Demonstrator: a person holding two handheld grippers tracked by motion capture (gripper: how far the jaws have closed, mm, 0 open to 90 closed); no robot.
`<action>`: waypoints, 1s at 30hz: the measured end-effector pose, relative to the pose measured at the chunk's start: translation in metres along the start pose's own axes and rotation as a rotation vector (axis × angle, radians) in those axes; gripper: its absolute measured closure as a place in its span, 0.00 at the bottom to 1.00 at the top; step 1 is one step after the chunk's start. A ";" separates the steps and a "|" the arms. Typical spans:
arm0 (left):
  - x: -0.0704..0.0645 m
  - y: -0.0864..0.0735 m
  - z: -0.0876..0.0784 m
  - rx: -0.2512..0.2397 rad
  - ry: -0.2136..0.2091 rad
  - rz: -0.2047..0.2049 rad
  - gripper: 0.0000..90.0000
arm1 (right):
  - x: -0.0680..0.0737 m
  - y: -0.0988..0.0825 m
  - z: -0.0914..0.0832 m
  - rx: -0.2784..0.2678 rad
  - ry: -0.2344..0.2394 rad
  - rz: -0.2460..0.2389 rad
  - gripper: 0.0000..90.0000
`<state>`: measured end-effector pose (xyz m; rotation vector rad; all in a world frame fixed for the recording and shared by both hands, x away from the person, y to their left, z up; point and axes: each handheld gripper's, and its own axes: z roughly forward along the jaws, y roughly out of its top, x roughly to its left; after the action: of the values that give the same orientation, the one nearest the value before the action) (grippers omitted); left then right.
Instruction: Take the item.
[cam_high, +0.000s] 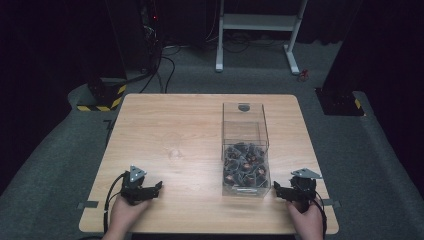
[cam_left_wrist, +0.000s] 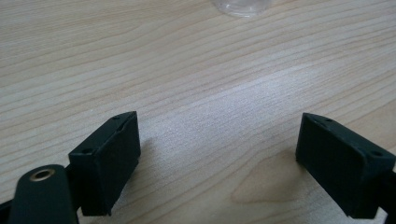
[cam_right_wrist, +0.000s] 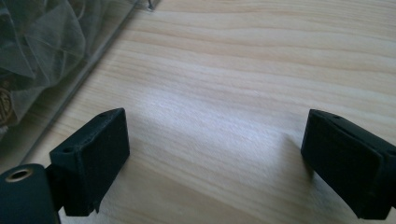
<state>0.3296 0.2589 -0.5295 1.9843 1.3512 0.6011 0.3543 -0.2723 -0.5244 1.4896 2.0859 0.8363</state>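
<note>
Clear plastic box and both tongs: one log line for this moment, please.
left tongs: open, empty, on table | right tongs: open, empty, beside box | clear plastic box: upright, small wrapped pieces inside | light wooden table

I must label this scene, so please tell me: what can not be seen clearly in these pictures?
- Small wrapped items in the clear box: high view, too small and dim to identify.
- Clear box, right gripper view: cut off by the left edge.
- Room beyond the table: high view, too dark.

Clear plastic box (cam_high: 245, 150) is standing upright right of centre on my table. Small dark wrapped pieces (cam_high: 244, 167) are filling its lower half.
</note>
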 end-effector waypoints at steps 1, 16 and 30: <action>0.000 0.000 0.000 0.000 0.000 0.001 0.16 | 0.000 -0.001 -0.001 -0.003 -0.003 0.000 0.09; 0.000 0.000 0.000 -0.002 -0.003 -0.002 0.16 | 0.009 -0.008 -0.007 -0.003 -0.016 0.013 0.08; 0.002 0.000 -0.001 0.001 -0.019 0.002 0.17 | 0.008 -0.008 -0.007 -0.004 -0.009 0.007 0.09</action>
<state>0.3298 0.2609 -0.5291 1.9869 1.3387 0.5816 0.3413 -0.2688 -0.5248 1.4971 2.0723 0.8351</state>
